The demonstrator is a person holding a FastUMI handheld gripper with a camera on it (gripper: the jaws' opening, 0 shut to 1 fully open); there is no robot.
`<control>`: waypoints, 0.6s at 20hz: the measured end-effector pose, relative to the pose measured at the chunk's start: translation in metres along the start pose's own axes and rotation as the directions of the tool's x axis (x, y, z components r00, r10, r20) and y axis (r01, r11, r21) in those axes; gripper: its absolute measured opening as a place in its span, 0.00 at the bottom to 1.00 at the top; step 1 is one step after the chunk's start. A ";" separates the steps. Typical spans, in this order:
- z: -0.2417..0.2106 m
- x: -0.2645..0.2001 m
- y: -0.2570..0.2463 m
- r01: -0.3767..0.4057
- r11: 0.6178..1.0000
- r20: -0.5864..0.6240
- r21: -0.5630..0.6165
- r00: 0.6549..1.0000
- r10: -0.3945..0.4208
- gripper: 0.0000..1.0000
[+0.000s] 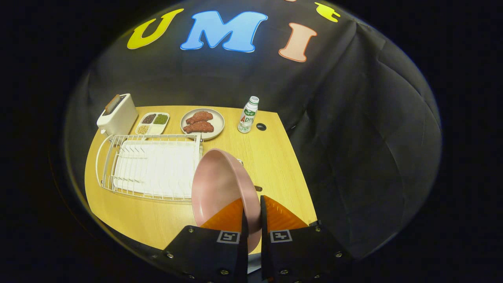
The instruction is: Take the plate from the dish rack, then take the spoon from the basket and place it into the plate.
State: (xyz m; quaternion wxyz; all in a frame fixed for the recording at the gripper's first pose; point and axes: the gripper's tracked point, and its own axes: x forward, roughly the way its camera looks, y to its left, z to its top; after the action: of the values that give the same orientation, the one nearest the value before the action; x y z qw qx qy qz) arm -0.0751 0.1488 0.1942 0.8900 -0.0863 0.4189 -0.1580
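Beyond our tool lies the counter (275,165), the emptied dish rack (151,169) ahead to its left. We hold the plate (220,188) on edge, our tool (251,214) nearly closed, pinching its rim so it lifts clear.

Counted on the table (275,157) are one pink plate (220,184), one dish rack (153,167), one toaster (117,114), one divided tray (152,122), one plate of meat (202,122) holding two pieces, and one bottle (248,114).

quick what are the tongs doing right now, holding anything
Tongs: closed on the rim of the pink plate, held tilted on edge above the table, beside the dish rack.
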 end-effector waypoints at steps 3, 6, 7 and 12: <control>-0.027 0.005 -0.001 -0.020 1.000 -0.037 -0.002 0.999 0.020 0.14; -0.063 0.019 0.006 -0.064 0.998 -0.109 0.008 0.992 0.065 0.13; -0.074 0.025 0.010 -0.084 0.996 -0.126 0.014 0.988 0.085 0.13; -0.124 0.056 0.037 -0.177 0.983 -0.234 0.055 0.954 0.185 0.14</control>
State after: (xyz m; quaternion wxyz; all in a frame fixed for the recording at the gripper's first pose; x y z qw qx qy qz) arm -0.1297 0.1610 0.0647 0.8454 -0.0129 0.5259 -0.0920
